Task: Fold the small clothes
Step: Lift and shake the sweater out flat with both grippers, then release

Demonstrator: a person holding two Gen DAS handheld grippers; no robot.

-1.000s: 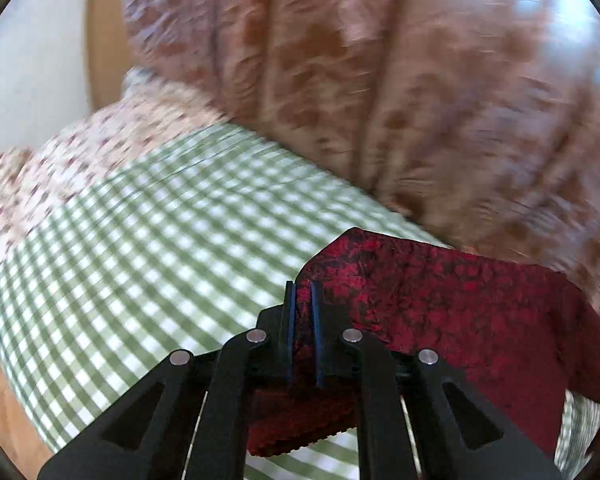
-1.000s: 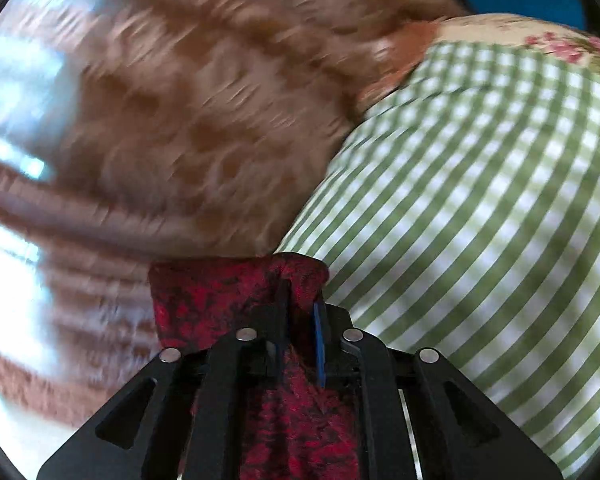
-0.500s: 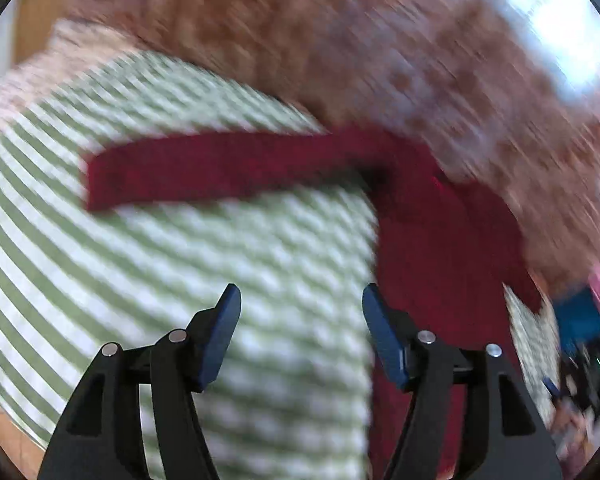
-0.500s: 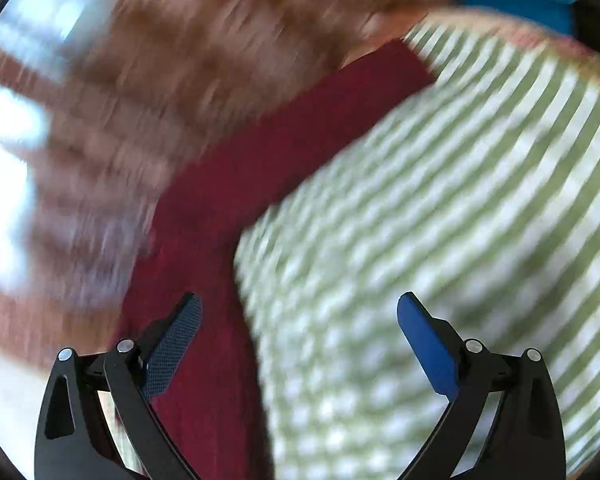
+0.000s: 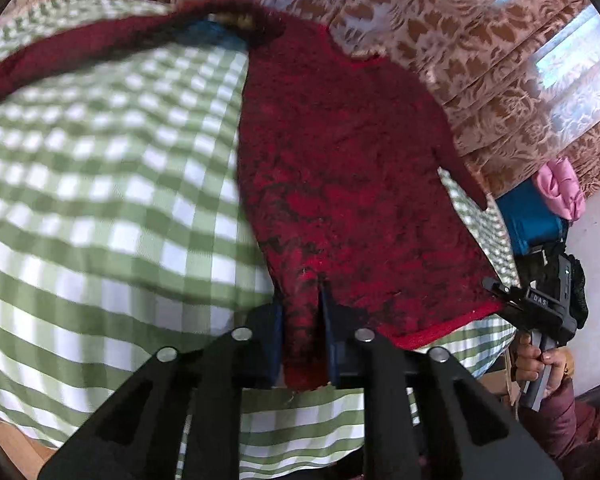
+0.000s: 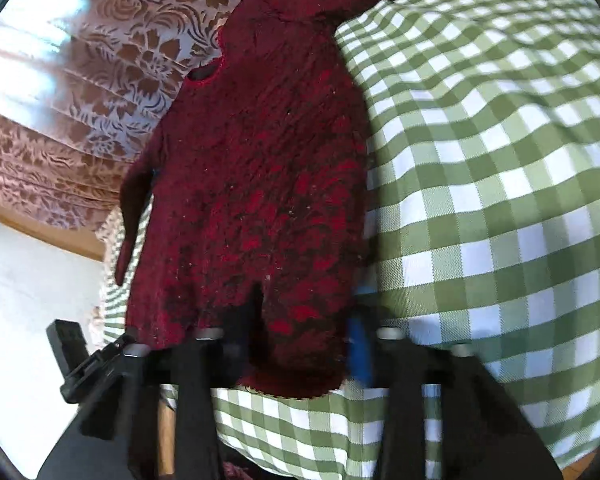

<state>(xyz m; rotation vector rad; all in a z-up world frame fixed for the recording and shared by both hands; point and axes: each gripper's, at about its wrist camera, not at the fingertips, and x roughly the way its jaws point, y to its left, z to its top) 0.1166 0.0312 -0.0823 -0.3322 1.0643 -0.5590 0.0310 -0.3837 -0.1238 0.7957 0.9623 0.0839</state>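
Note:
A small dark red knitted sweater (image 5: pixel 348 168) lies flat on a green and white checked tablecloth (image 5: pixel 100 184), one sleeve stretched out sideways. My left gripper (image 5: pixel 303 320) is shut on its hem near one bottom corner. In the right wrist view the same sweater (image 6: pixel 260 184) runs away from me, and my right gripper (image 6: pixel 300 332) is shut on the hem near the other bottom corner. The right gripper also shows at the right edge of the left wrist view (image 5: pixel 540 308), held by a hand.
A brown and white patterned curtain (image 5: pixel 480 40) hangs behind the table. A blue container (image 5: pixel 532 216) with a pink cloth (image 5: pixel 560 188) on it stands at the right. The table's near edge (image 6: pixel 300 432) is just under the grippers.
Both grippers were shut on the sweater, opened half a second ago and dropped back to the hem. They are now shut on its bottom corners, with the sweater spread flat.

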